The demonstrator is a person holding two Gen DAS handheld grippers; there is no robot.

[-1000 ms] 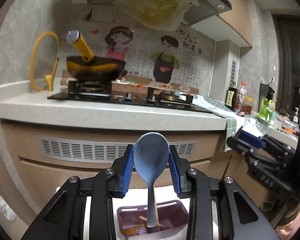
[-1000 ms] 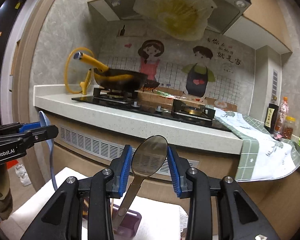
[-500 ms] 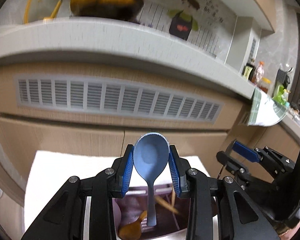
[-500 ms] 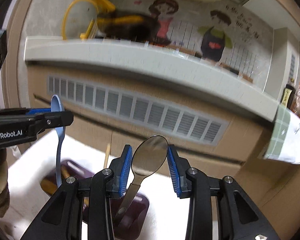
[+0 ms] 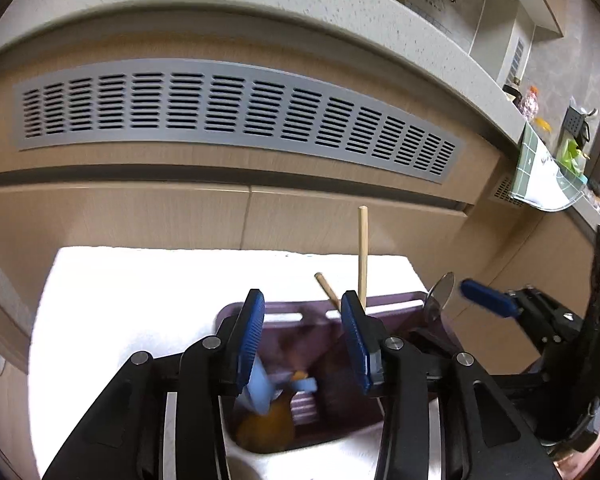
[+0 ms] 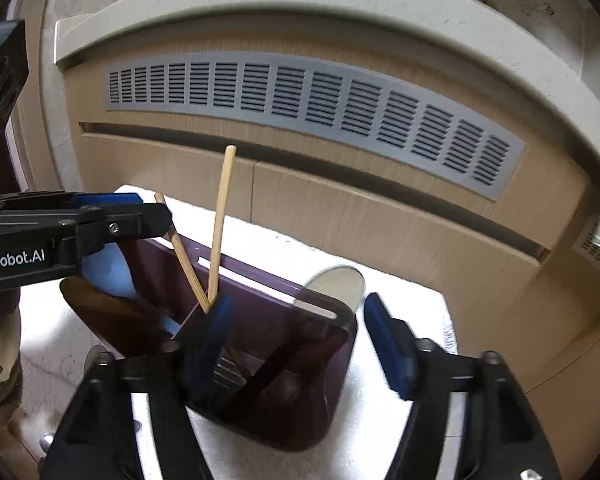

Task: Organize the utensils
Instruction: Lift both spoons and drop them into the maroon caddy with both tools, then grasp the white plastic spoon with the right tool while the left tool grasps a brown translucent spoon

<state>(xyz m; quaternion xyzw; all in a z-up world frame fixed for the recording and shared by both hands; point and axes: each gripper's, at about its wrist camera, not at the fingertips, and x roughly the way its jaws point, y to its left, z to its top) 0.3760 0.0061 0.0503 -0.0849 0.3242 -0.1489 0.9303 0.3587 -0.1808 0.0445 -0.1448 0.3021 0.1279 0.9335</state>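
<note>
Nearest the left camera, the left gripper is seen with its jaws opening, and nothing is pressed between the pads: the blue spoon has slipped below them, blurred, into the purple utensil holder. Its bowl lies low and toward the gripper's left pad, beside a yellow-brown utensil already in the same compartment.

In the right view, the right gripper is likewise opening, its pads well apart and clear of the metal spoon, whose bowl stands just above the holder's far rim (the handle is hidden behind the tinted wall). The spoon's long axis runs down and toward the gripper, so a withdrawal is judged to call for a pull up and back along that line, and the right gripper is the nearer of the two to it.

Between the two compartments, two wooden chopsticks lean upward and crossed; they could be knocked by either gripper. The holder stands on a white cloth, and beyond it a cabinet front with a grey vent grille is seen under the counter edge.
</note>
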